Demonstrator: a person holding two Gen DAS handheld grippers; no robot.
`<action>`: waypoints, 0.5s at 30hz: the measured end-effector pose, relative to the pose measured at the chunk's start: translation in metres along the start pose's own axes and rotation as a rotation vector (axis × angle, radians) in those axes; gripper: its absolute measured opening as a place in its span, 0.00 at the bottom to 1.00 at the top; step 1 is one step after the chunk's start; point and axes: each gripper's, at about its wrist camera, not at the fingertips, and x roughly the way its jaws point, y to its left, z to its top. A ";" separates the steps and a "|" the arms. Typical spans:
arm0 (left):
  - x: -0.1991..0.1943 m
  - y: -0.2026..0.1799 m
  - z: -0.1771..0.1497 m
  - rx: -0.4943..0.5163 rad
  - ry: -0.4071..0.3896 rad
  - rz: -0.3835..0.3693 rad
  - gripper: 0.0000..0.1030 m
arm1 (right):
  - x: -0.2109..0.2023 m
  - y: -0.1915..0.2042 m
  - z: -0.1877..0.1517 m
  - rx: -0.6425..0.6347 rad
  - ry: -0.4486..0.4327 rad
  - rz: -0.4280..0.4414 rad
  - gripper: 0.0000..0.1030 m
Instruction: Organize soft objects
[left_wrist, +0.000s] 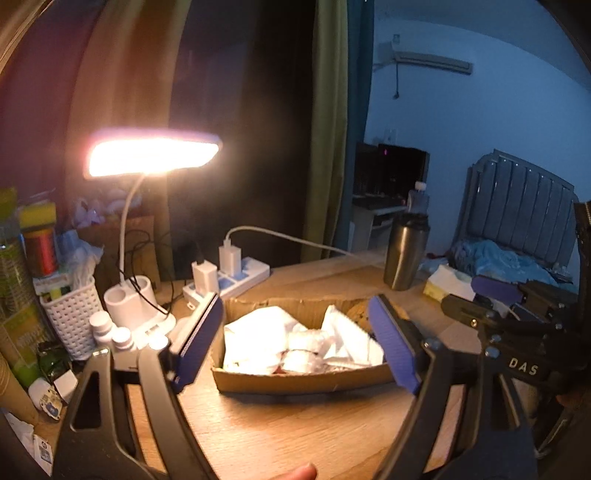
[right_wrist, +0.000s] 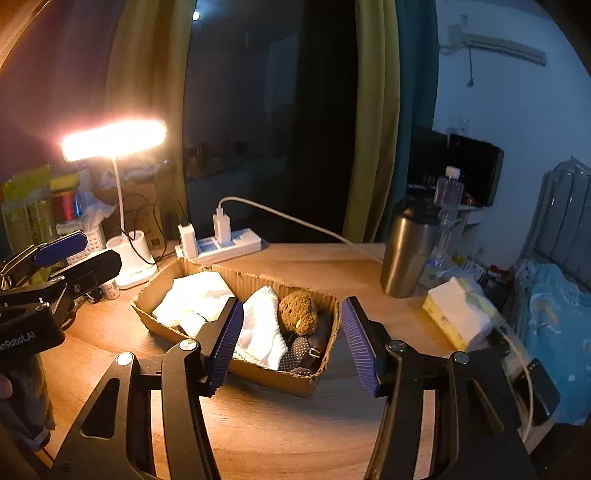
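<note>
A shallow cardboard box (left_wrist: 295, 382) sits on the wooden desk, lit by the lamp. White cloths (left_wrist: 258, 336) fill it. In the right wrist view the box (right_wrist: 273, 373) holds a folded white cloth (right_wrist: 199, 291), a white waffle cloth (right_wrist: 262, 325), a brown fuzzy lump (right_wrist: 297, 312) and dark dotted fabric (right_wrist: 299, 352). My left gripper (left_wrist: 297, 341) hovers above the box's near side, open wide with nothing between its pads. My right gripper (right_wrist: 291, 345) hangs open over the box's right end, also holding nothing. Each gripper shows at the edge of the other's view: right gripper (left_wrist: 480, 297), left gripper (right_wrist: 74, 256).
A lit desk lamp (left_wrist: 151, 155) stands at the back left beside a white basket (left_wrist: 72, 317) and small bottles (left_wrist: 107, 328). A power strip (left_wrist: 236, 277) lies behind the box. A steel tumbler (right_wrist: 406, 251), a tissue pack (right_wrist: 454, 317) and a phone (right_wrist: 537, 387) sit right.
</note>
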 end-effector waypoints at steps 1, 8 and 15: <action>-0.004 -0.001 0.001 0.001 -0.008 0.000 0.80 | -0.004 0.000 0.001 -0.002 -0.008 -0.003 0.57; -0.030 -0.013 0.011 0.021 -0.059 -0.007 0.86 | -0.038 -0.004 0.004 0.002 -0.072 -0.024 0.57; -0.058 -0.022 0.017 0.015 -0.106 -0.013 0.87 | -0.065 -0.008 0.003 0.006 -0.104 -0.038 0.57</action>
